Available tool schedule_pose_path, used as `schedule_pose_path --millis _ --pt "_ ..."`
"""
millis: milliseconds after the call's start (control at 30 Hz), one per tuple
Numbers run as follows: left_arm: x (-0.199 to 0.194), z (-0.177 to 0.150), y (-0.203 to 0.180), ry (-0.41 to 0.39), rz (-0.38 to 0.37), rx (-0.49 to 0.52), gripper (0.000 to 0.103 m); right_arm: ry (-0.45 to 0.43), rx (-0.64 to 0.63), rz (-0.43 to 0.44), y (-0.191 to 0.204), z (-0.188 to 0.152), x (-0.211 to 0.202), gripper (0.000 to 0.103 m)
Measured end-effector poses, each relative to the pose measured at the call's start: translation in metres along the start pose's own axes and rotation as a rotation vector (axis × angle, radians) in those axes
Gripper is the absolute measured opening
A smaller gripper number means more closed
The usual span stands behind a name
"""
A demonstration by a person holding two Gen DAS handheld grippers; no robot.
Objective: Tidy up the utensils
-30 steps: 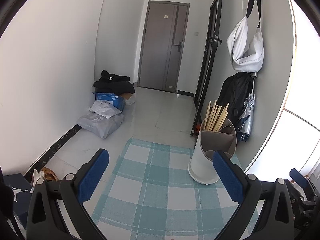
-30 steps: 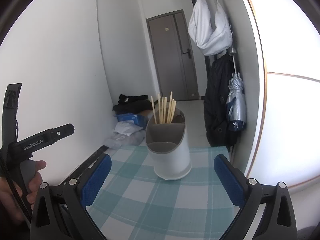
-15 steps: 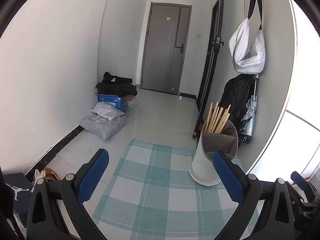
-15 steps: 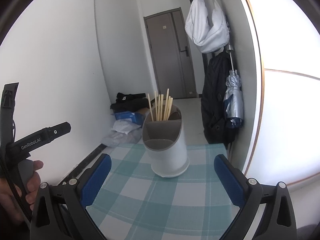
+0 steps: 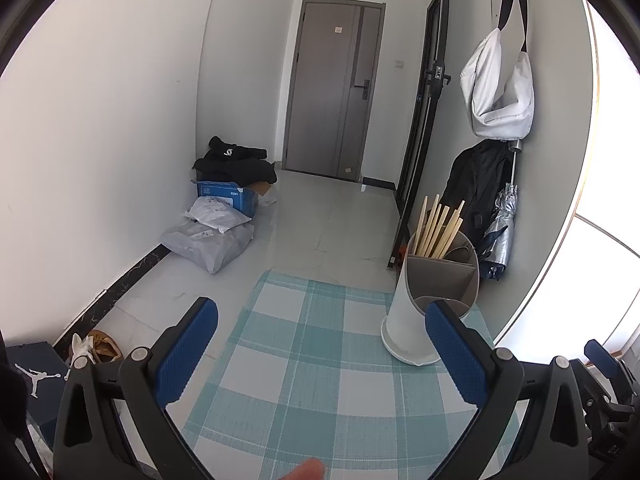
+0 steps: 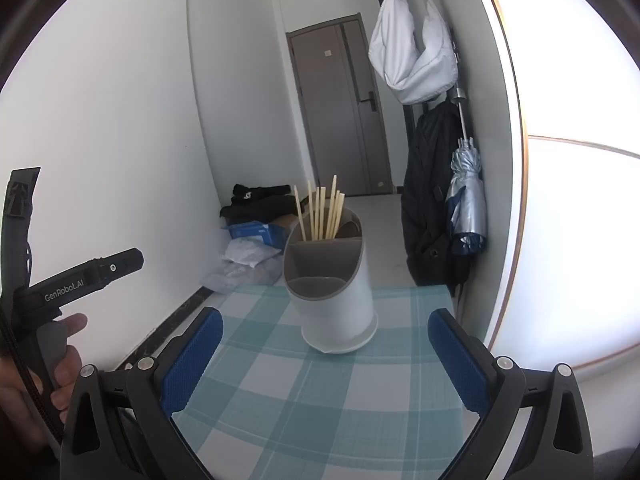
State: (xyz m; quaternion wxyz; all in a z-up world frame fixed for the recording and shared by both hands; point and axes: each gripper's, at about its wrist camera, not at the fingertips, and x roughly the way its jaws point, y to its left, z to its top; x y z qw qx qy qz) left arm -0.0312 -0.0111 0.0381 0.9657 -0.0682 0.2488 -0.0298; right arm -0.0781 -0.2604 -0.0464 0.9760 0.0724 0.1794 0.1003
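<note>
A white utensil holder [image 6: 334, 296] with a grey divided top stands on the teal checked tablecloth [image 6: 320, 392]. Several wooden chopsticks [image 6: 322, 214] stand in its far compartment; the near compartments look empty. In the left wrist view the holder [image 5: 428, 304] is at the right, with the chopsticks [image 5: 438, 226] leaning in it. My left gripper [image 5: 320, 352] is open and empty, above the cloth, left of the holder. My right gripper [image 6: 324, 356] is open and empty, just in front of the holder.
The table [image 5: 320, 360] ends at the cloth's far edge; beyond is a tiled floor with bags and a blue box [image 5: 226, 196]. A hanging white bag [image 6: 412, 60], dark coat and folded umbrella [image 6: 466, 200] are at the right wall. A hand holds the left gripper's handle [image 6: 60, 292].
Both views have drifted slightly; the holder sits a little lower and nearer in the right wrist view. Both grippers stay open and empty.
</note>
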Motion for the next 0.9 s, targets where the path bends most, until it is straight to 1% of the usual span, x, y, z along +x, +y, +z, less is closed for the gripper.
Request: schedule_pose_path --millis 233,700,900 --pt "-0.0015 0.0003 0.0010 -0.008 0.009 -0.004 0.102 -0.001 0.001 0.001 0.0000 -0.0010 -0.0005 0.103" --pt "-0.0018 -0.0003 -0.0008 0.000 -0.008 0.007 0.102 0.000 0.001 0.000 0.0001 -0.0006 -0.0002 0.103" --pt "-0.0015 0.0000 0.0010 0.003 -0.005 -0.010 0.102 0.002 0.004 0.000 -0.0005 -0.0018 -0.0006 0.103"
